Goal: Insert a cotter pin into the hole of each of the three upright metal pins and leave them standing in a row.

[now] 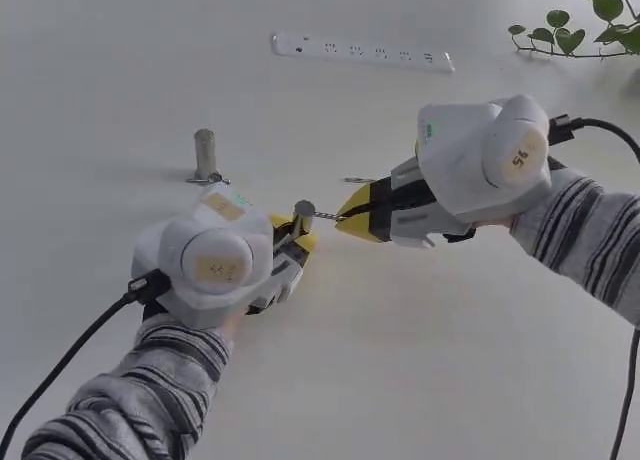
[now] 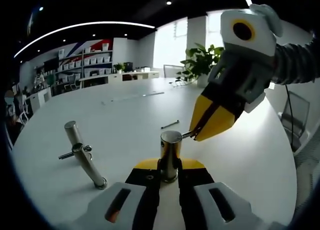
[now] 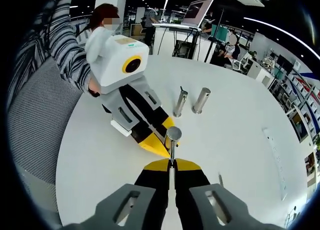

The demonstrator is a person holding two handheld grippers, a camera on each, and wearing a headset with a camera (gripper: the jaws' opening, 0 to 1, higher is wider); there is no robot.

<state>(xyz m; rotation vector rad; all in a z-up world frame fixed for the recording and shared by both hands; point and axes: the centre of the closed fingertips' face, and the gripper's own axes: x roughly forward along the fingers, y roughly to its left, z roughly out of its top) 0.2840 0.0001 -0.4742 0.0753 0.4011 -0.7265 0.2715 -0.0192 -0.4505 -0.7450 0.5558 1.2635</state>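
White table [image 1: 420,360], left gripper [image 2: 169,167] clamping metal pin [image 2: 170,145], right gripper [image 3: 171,166] pinching cotter pin [image 1: 326,216].

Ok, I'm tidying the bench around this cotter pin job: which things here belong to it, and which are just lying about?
Job:
- silver metal pin, held upright in the left claw
- thin wire cotter pin in the right claw
- two more upright silver pins
- spare cotter pin on the table

Lying about:
- white power strip
- green leafy plant
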